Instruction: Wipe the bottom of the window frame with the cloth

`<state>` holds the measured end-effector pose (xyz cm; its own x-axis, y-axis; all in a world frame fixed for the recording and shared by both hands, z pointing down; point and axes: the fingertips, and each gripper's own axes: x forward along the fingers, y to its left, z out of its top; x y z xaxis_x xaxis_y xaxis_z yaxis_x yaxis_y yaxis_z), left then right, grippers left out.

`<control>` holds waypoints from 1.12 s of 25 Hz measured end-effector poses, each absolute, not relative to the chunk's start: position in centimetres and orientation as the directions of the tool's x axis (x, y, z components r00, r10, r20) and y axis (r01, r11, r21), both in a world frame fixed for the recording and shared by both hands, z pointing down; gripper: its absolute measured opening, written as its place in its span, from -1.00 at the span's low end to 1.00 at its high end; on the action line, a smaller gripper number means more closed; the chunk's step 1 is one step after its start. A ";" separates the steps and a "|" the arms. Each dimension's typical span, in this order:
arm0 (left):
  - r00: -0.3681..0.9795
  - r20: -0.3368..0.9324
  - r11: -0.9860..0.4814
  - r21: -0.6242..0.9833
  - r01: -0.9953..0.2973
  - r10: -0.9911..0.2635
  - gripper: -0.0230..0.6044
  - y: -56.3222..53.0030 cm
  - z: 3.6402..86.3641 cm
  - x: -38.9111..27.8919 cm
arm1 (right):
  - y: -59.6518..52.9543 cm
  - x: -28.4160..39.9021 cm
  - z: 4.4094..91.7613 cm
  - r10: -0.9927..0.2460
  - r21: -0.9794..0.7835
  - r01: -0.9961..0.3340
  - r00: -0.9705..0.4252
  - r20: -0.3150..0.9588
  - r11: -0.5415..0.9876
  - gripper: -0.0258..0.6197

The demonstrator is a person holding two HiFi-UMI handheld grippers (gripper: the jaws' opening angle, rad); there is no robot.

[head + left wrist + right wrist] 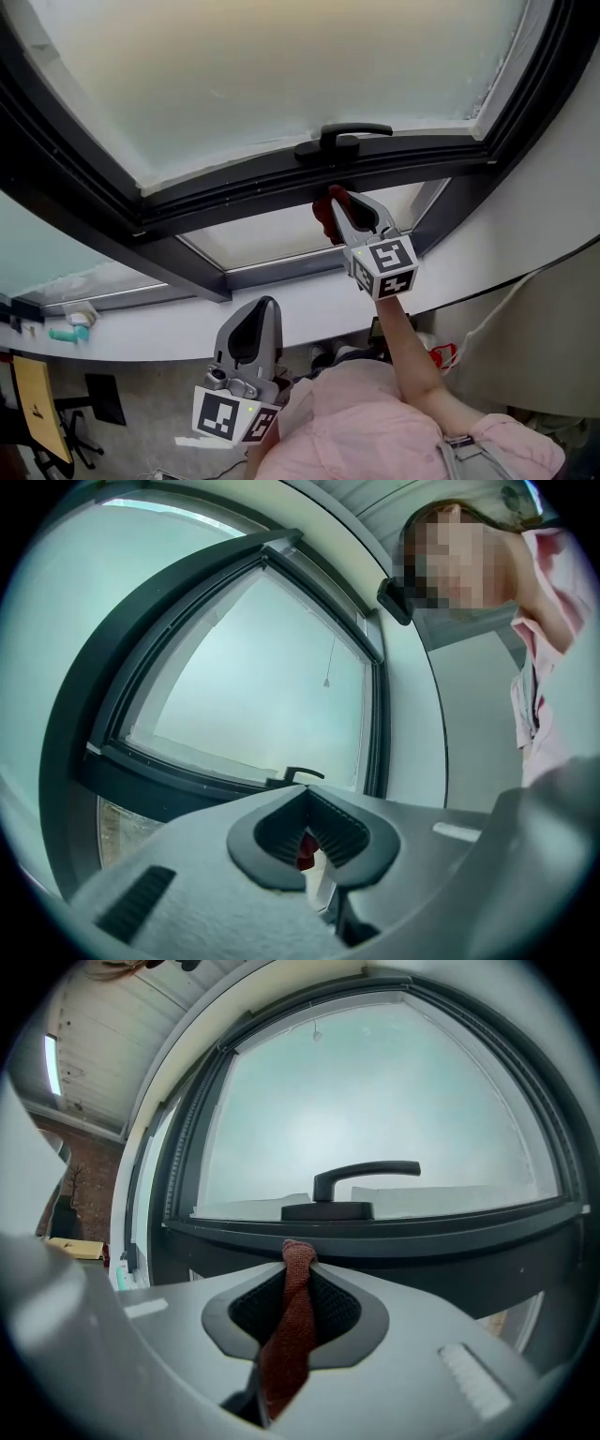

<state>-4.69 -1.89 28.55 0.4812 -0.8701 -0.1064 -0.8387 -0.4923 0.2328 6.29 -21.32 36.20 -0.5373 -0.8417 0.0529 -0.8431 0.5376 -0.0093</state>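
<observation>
My right hand-held gripper [300, 1269] is clamped on the reddish cloth [289, 1340], whose tip sits at the window frame's bottom rail [422, 1232], just under the handle [364, 1174]. I'd press firmly and sweep along the rail. My left hand-held gripper [251, 330] hangs low, closed and empty.

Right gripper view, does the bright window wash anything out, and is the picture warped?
Right gripper view: the pane glows pale and featureless, yet the handle and red cloth stay sharp; fisheye bows the window frame into an arch. Head view: curved too, more mildly.
</observation>
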 end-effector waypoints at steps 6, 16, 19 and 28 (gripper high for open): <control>0.479 -0.109 -0.490 0.242 -0.838 -0.871 -0.95 -2.3 28.9 -6.5 | -23.0 5.6 36.5 -0.875 0.071 -0.873 -0.478 0.080 0.483 -0.72; 0.507 -0.114 -0.518 0.248 -0.818 -0.855 -0.95 -3.2 29.1 -7.0 | -23.6 5.2 36.6 -0.915 0.242 -0.883 -0.399 0.067 0.403 -0.71; 0.512 -0.118 -0.524 0.249 -0.814 -0.851 -0.95 -3.5 29.0 -7.1 | -23.7 5.4 36.8 -0.917 0.297 -0.870 -0.392 0.068 0.394 -0.71; 0.549 -0.113 -0.559 0.250 -0.791 -0.828 -0.95 -4.5 29.2 -5.6 | -24.3 9.0 38.3 -0.943 0.327 -0.885 -0.306 0.130 0.333 -0.71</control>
